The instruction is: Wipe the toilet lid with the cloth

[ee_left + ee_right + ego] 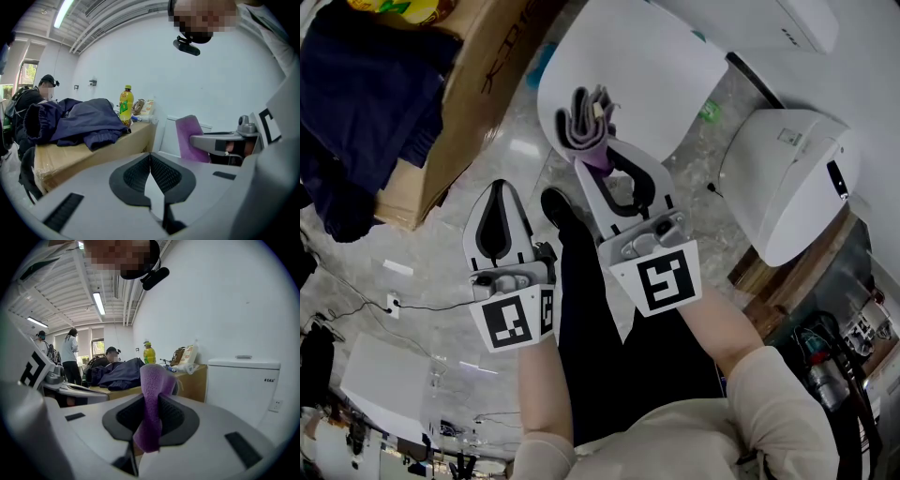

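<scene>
The white toilet lid (649,66) lies at the top middle of the head view. A folded purple and grey cloth (582,125) hangs over the lid's near edge, with my right gripper (597,156) shut on it. In the right gripper view the purple cloth (155,380) stands up between the black pads (174,417). My left gripper (499,189) is lower left of the lid, over the floor, shut and empty. Its pads (164,174) meet in the left gripper view, where the cloth (189,138) shows to the right.
A cardboard box (478,89) with a dark blue jacket (366,103) stands left of the toilet, and a yellow bottle (125,107) is on it. The white tank (243,385) is behind the lid. Another white fixture (792,178) sits at right. People stand in the background (70,357).
</scene>
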`<state>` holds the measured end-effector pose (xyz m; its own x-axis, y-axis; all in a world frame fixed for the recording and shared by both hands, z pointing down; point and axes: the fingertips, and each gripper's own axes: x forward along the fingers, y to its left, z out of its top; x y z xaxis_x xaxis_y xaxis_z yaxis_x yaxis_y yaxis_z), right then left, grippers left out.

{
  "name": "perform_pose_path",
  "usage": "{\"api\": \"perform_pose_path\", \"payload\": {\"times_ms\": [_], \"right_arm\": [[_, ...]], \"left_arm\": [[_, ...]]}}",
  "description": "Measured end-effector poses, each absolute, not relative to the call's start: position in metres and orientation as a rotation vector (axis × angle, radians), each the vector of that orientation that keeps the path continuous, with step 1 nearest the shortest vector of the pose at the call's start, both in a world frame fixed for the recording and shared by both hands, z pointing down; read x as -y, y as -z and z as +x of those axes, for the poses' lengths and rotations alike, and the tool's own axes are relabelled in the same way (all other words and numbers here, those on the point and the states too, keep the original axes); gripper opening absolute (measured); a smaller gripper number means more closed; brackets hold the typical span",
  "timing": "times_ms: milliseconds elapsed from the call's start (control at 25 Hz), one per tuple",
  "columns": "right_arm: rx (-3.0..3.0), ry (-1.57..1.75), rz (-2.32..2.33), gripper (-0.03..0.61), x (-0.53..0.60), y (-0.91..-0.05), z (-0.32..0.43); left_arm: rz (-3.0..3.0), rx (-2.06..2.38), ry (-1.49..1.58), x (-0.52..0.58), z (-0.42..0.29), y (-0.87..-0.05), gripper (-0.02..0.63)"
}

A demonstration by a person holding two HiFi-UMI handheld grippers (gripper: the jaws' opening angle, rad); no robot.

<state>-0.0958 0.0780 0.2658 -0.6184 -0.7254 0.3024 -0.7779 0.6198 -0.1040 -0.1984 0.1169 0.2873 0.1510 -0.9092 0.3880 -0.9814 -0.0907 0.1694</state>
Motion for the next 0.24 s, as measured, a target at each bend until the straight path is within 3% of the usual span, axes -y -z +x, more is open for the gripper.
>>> {"api": "perform_pose_path", "payload": {"times_ms": [240], "right_arm": [[2.613,-0.339,1.244,0.092,-0.0778,-0.267,-0.0943]], "left_arm": [[2.071,1.805,-0.266,-0.1175,-0.2012,-0.2884,0.017]]}}
